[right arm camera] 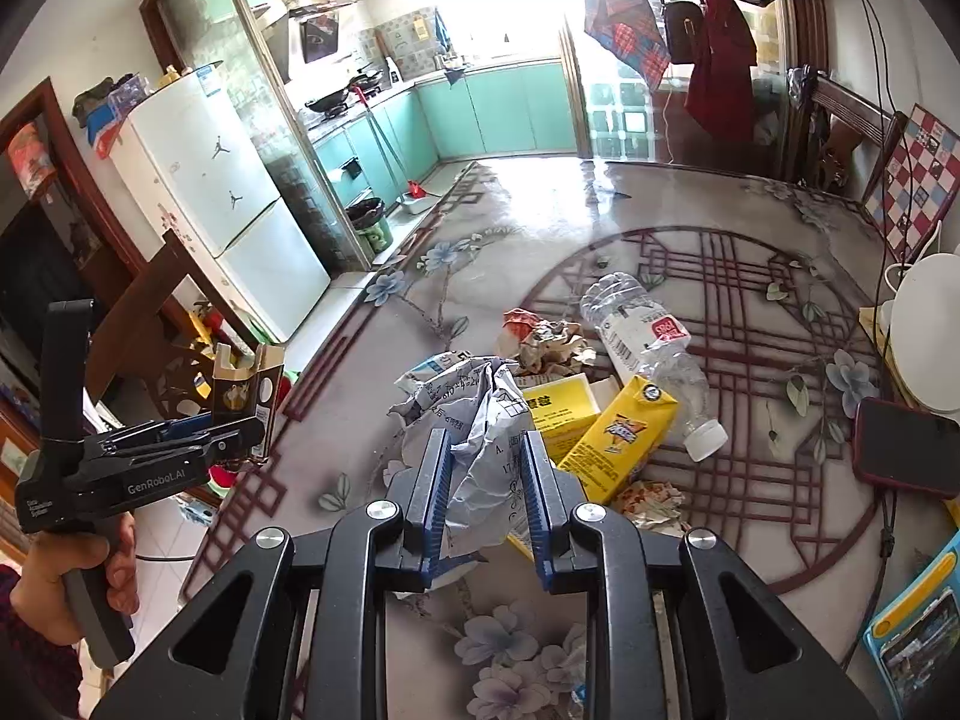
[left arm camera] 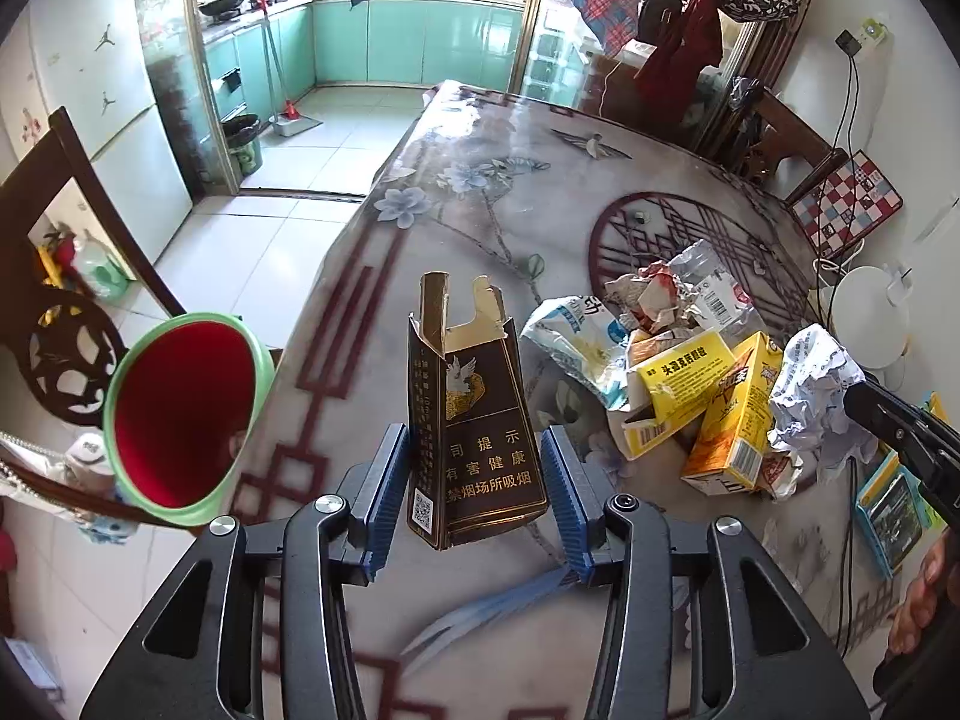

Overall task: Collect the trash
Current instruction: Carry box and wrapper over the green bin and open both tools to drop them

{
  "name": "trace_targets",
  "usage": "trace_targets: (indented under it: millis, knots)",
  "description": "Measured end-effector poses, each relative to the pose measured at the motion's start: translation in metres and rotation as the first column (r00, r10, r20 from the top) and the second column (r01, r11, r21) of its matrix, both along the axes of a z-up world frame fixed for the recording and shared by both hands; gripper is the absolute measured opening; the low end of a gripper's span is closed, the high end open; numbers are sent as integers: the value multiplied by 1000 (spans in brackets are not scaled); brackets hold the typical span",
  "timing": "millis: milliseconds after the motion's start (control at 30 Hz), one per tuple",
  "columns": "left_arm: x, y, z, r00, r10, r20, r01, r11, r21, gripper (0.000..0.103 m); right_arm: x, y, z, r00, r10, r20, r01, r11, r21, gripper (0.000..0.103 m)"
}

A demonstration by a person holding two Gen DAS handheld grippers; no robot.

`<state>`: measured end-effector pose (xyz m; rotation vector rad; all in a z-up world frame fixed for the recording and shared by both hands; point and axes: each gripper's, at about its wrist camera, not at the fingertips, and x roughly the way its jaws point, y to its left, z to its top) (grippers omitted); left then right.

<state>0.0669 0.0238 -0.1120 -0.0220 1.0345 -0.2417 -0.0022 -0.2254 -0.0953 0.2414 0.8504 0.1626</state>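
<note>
While clamped, hand-held gripper reads "GenRobot.AI".

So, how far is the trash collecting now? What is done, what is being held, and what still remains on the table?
Done: nothing shows inside the red-lined bin where its interior is visible. In hand: the left gripper holds an opened dark cigarette box, lifted near the bin; the right gripper clamps crumpled paper. Left on the table: a plastic bottle, a yellow drink carton, a yellow box and wrappers.
</note>
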Motion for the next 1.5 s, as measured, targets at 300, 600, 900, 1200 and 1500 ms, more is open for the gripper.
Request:
trace_targets:
  millis: [300, 600, 900, 1200, 1500]
  knots:
    - [6, 29, 0, 1000, -27, 15, 27, 1000, -8, 44, 12, 30, -1, 1000, -19, -10, 19, 999, -26, 21]
    - [22, 66, -9, 999, -52, -9, 52, 998, -20, 44, 18, 64, -2, 998, -61, -33, 59, 998, -33, 21]
    - [36, 104, -13, 998, -61, -10, 61, 998, -23, 44, 24, 107, 3, 997, -73, -33, 71, 997, -38, 21]
    - [40, 146, -19, 999, -27, -20, 27, 999, -30, 44, 35, 155, 7, 999, -34, -29, 33, 998, -47, 21]
    - [44, 189, -29, 999, 36, -41, -37, 999, -18, 44, 48, 193, 8, 999, 21, -34, -23, 998, -56, 21]
